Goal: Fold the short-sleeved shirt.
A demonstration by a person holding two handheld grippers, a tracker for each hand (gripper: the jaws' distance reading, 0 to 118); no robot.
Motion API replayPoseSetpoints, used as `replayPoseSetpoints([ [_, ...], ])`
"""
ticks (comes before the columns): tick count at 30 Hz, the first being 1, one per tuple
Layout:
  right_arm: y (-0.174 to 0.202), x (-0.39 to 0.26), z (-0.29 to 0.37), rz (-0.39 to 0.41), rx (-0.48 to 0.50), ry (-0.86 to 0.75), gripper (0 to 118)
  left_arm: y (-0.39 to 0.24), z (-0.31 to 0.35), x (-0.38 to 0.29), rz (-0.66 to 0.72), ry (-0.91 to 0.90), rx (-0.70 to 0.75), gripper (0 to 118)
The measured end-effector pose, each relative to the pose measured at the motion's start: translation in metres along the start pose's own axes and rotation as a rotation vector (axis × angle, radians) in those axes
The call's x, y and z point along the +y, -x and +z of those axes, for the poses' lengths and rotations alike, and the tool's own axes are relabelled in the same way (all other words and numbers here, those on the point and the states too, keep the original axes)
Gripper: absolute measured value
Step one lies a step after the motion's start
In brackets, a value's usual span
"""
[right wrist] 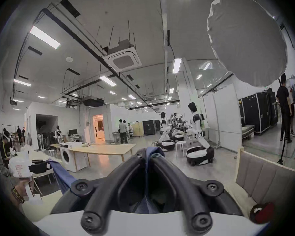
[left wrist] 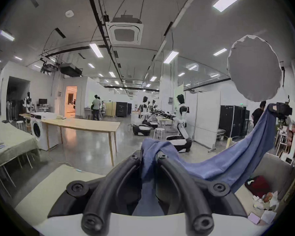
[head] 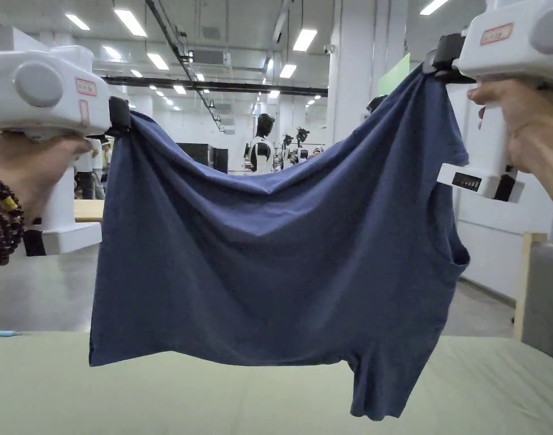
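Blue shirt hangs spread above green worktop, sleeve end touching it. Left gripper and right gripper each clamp one top corner. Humanoid robots stand behind. Red labels unreadable.

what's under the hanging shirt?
The green-covered table lies below the blue shirt, held up by the left gripper and right gripper. One sleeve dangles lowest, in front of the table. The table strip behind the cloth is hidden; contact can't be told.
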State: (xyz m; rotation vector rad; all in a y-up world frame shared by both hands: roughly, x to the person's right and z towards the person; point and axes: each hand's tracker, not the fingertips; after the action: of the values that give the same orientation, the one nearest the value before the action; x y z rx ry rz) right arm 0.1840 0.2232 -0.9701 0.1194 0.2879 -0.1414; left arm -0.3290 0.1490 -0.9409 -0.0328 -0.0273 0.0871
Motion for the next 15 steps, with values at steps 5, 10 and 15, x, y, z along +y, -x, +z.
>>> replayPoseSetpoints([
  [5,-0.015,-0.011,-0.007,-0.018,-0.100,0.007,3,0.003,-0.013,-0.017,0.047,0.002,-0.007,11],
  [10,-0.046,-0.038,-0.015,-0.067,-0.143,0.035,3,-0.002,-0.031,-0.048,0.013,0.053,0.039,11],
  [15,-0.067,-0.088,-0.010,-0.101,-0.139,0.081,3,-0.003,-0.042,-0.094,0.064,0.087,0.036,11],
])
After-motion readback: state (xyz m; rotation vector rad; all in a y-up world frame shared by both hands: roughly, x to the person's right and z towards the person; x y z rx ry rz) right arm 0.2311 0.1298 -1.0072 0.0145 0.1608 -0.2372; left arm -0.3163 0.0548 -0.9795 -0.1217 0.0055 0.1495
